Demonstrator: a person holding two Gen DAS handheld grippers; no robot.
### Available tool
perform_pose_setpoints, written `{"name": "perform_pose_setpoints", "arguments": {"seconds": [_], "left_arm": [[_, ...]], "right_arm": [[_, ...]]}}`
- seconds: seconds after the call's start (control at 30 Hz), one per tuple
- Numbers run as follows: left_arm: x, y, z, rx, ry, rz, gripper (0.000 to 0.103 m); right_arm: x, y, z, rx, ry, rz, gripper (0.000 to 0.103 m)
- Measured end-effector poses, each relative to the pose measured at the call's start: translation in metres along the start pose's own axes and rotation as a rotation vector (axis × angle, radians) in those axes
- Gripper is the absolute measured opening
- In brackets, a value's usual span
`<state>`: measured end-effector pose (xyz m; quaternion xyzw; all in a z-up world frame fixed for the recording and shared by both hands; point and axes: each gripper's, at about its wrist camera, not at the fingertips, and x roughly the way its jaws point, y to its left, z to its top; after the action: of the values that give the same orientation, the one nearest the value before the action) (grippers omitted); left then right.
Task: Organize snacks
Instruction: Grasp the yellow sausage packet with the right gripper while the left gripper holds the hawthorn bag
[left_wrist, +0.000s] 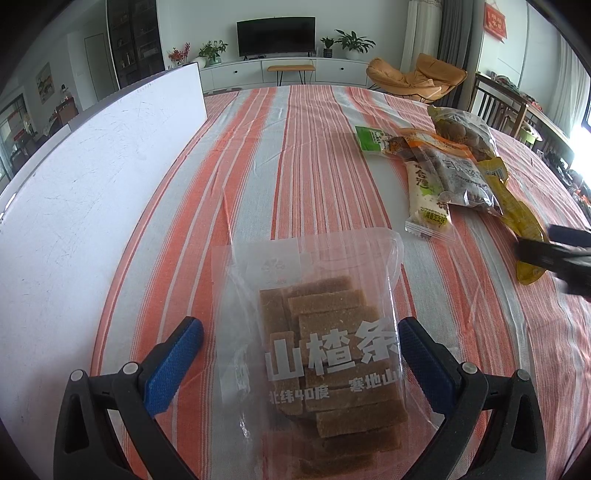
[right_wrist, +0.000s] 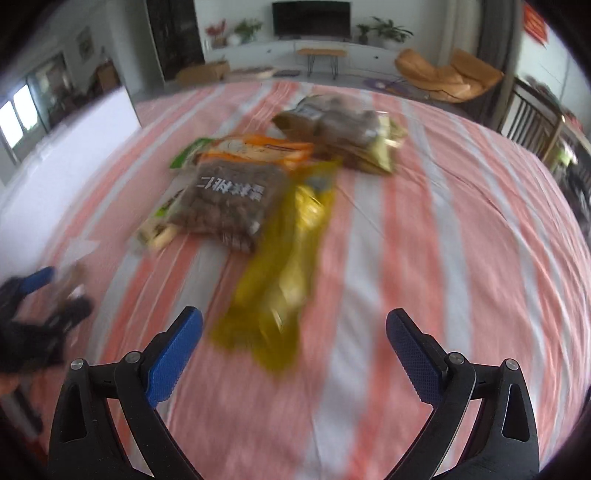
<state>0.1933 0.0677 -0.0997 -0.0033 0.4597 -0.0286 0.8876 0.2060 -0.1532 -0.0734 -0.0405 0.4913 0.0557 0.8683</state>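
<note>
Your left tool (left_wrist: 301, 338) stands with its blue pads wide apart, straddling the clear plastic bag of brown hawthorn strips (left_wrist: 317, 354), which lies flat on the orange-and-grey striped cloth of the table (left_wrist: 303, 155) near the edge closest to you. The pads are beside the bag, not pressing it. Its long axis runs away from you toward the far edge, with the empty, crinkled top of the bag pointing that way and the packed strips at your end.

Your right tool (right_wrist: 293, 339) is also spread open and holds nothing. It hangs above the cloth just short of the long yellow translucent packet (right_wrist: 280, 280), whose long axis runs from near you up toward the heap of mixed snack bags (right_wrist: 258, 177) in the middle of the table, leaning slightly right at the far end.

The risks, as I judge them:
- Closing the left tool on slack film alone could let the strips slide out of line or the bag slip free.
- The right view is smeared, which suggests quick motion; arriving fast could nudge the yellow packet into the heap.
- The yellow packet's far end lies against the heap, perhaps tucked under it, so lifting it may drag its neighbours.
- The white panel (left_wrist: 92, 166) along the left edge leaves little room on that side.
</note>
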Motion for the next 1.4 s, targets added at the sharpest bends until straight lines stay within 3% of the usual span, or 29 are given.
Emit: {"name": "perform_pose_setpoints", "arguments": {"seconds": [0.03, 0.07, 0.1, 0.13, 0.27, 0.4, 0.47, 0.53, 0.73, 1.4], "left_arm": [[0.000, 0.000, 0.000, 0.000, 0.000, 0.000, 0.103], [0.000, 0.000, 0.000, 0.000, 0.000, 0.000, 0.103], [0.000, 0.000, 0.000, 0.000, 0.000, 0.000, 0.103], [0.001, 0.000, 0.000, 0.000, 0.000, 0.000, 0.103], [0.000, 0.000, 0.000, 0.000, 0.000, 0.000, 0.103], [0.000, 0.000, 0.001, 0.000, 0.001, 0.001, 0.103], [0.000, 0.000, 0.001, 0.000, 0.001, 0.001, 0.103], [0.000, 0.000, 0.001, 0.000, 0.001, 0.001, 0.103], [0.000, 0.000, 0.001, 0.000, 0.001, 0.002, 0.103], [0.000, 0.000, 0.001, 0.001, 0.001, 0.002, 0.103]], "right_arm": [[0.009, 0.004, 0.005, -0.008, 0.008, -0.001, 0.092], [0.018, 0.008, 0.007, -0.015, 0.011, 0.017, 0.076], [0.017, 0.010, 0.007, -0.024, -0.019, -0.004, 0.053], [0.014, 0.011, 0.005, -0.029, -0.033, -0.022, 0.050], [-0.006, -0.009, -0.026, 0.058, -0.017, 0.073, 0.047], [-0.039, -0.020, -0.079, 0.077, -0.045, 0.090, 0.048], [-0.054, -0.023, -0.104, 0.073, -0.083, 0.054, 0.057], [-0.057, -0.025, -0.111, 0.084, -0.091, 0.035, 0.101], [-0.042, -0.013, -0.099, 0.021, -0.061, -0.026, 0.103], [-0.044, -0.014, -0.099, 0.019, -0.062, -0.019, 0.103]]}}
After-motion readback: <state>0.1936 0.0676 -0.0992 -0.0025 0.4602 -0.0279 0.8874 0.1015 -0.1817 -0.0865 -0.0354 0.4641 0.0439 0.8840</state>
